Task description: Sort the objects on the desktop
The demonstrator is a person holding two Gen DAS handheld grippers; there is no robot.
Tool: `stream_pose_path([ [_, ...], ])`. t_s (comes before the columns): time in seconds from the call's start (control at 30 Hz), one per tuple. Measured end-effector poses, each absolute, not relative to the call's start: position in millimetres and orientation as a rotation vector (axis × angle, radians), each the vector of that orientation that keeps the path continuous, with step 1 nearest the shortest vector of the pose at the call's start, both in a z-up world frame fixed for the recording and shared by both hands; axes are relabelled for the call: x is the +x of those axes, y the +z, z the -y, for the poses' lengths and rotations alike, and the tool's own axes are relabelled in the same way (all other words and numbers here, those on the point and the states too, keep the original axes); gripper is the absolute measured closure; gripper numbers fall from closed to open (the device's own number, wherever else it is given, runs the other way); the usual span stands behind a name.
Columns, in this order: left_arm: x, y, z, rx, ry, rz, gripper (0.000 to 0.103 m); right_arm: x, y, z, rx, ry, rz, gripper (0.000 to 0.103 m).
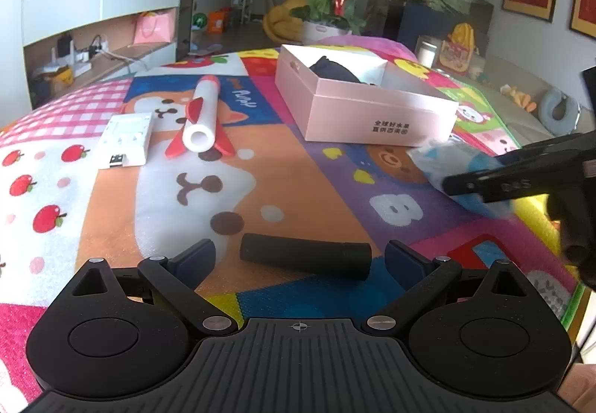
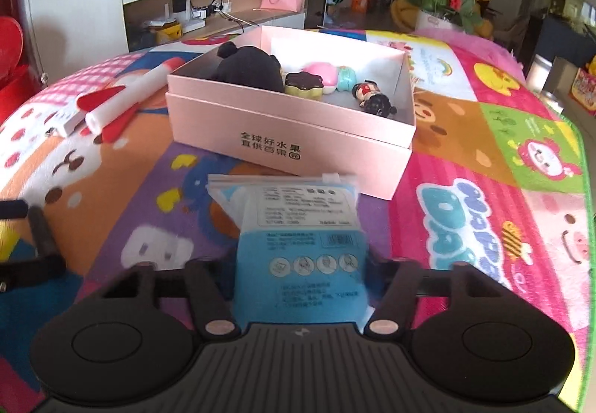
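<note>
My left gripper point(image 1: 300, 258) is open low over the colourful play mat. A black foam cylinder point(image 1: 305, 258) lies crosswise on the mat between its fingers, with a gap at each end. In the right wrist view, my right gripper point(image 2: 296, 273) is shut on a blue and white packet point(image 2: 298, 226), label side up, its front edge raised towards the pink box point(image 2: 290, 137). The left wrist view shows that gripper point(image 1: 484, 186) at the right with the packet point(image 1: 439, 156). The open pink box point(image 1: 372, 122) holds a black plush item point(image 2: 249, 70) and several small toys.
A white toy rocket with red fins point(image 1: 203, 115) and a flat white device point(image 1: 124, 141) lie on the mat at the left; the rocket point(image 2: 123, 100) also shows left of the box. A flower pot point(image 1: 327, 3) stands beyond the mat's far edge, and shelving lines the back left wall.
</note>
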State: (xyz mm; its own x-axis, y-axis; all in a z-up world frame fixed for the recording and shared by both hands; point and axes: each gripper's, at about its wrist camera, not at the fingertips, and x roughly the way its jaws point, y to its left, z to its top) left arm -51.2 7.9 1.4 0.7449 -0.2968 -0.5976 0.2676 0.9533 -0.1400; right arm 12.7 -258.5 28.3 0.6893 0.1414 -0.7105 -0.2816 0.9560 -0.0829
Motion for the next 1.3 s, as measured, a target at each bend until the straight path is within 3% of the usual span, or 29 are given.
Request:
stream_pose_path([
  [0.3, -52, 1, 25, 0.169, -0.253, -0.677, 0.003, -30, 43, 260, -0.189, 0.287, -0.772, 0.045],
  [0.47, -48, 0, 27, 0.148, -0.227, -0.697, 0.004, -45, 46, 261, -0.163, 0.321, -0.748, 0.045],
  [0.63, -51, 4, 29, 0.131, -0.231, -0.707, 0.021, -58, 47, 262, -0.157, 0.346, -0.733, 0.045],
  [0.87, -68, 11, 35, 0.151, -0.291, -0.71, 0.022, -74, 61, 276, -0.128, 0.368, -0.705, 0.047],
  [1.07, -73, 58, 49, 0.134, -0.408, -0.591, 0.022, -89, 94, 303, -0.101, 0.338, -0.605, 0.047],
  [1.3, 9, 122, 93, 0.129, -0.444, -0.404, 0.022, -80, 125, 332, -0.061, 0.241, -0.475, 0.047],
])
